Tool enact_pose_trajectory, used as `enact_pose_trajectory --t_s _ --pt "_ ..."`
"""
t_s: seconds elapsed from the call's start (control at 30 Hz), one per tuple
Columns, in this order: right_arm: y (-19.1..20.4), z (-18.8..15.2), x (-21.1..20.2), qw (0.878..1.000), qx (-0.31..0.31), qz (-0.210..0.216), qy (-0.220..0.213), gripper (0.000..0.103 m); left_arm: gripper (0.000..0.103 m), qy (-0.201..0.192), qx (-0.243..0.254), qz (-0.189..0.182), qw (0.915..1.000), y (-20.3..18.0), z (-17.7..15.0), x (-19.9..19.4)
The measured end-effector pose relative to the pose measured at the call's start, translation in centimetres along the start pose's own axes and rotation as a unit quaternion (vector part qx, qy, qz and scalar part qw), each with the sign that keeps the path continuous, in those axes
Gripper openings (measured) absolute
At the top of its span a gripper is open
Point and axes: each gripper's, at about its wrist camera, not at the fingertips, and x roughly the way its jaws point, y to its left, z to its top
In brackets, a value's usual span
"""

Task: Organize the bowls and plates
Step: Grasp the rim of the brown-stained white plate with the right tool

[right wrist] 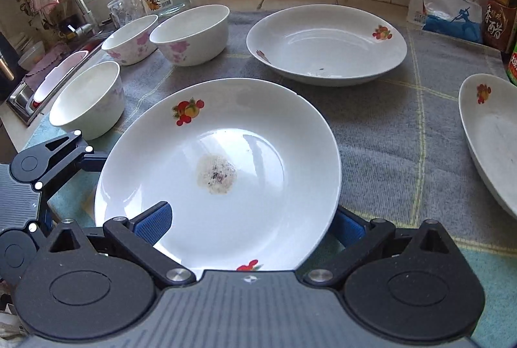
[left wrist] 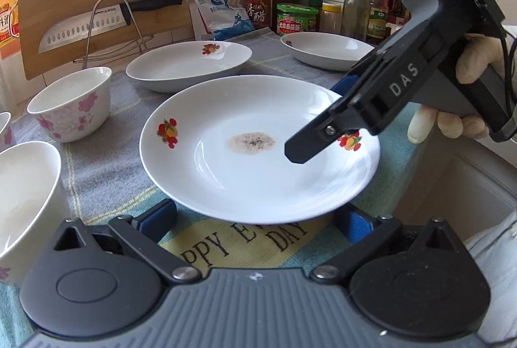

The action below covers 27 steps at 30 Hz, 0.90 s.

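Left wrist view: left gripper [left wrist: 258, 220] spread wide, empty, the stained plate [left wrist: 258, 151] on the cloth [left wrist: 106, 160] just ahead of its pads. Right wrist view: right gripper [right wrist: 250, 223] open, straddling that plate's [right wrist: 223, 173] near rim, pads not pressing it; bowls [right wrist: 87, 99] cluster left.

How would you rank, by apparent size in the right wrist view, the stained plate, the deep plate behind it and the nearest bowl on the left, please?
1. Stained plate, though it is nearest the camera.
2. Deep plate.
3. Nearest bowl.
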Motion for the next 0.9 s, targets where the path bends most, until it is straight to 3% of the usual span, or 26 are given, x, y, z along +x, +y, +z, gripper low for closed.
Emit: enact_pose_trajectory --t_s 0.3,0.6,0.73,0.9 --pt "-1.1 1.2 0.2 0.999 0.013 0.022 0.026 0.103 0.103 0.001 0.002 0.001 1.0000 0.0 0.1 0.1" --pt "-1.9 4.1 1.5 0.996 -0.015 0.066 0.065 0.103 0.103 0.000 0.011 -0.007 0.9999 0.1 0.2 0.2" --pt "-2.9 5.0 1.7 0.993 -0.007 0.096 0.073 0.103 0.103 0.000 0.014 -0.012 0.9998 0.2 0.3 0.2" --pt "-3.5 6.1 1.9 0.992 -0.013 0.102 0.072 0.103 0.102 0.004 0.017 -0.015 0.9997 0.3 0.5 0.3"
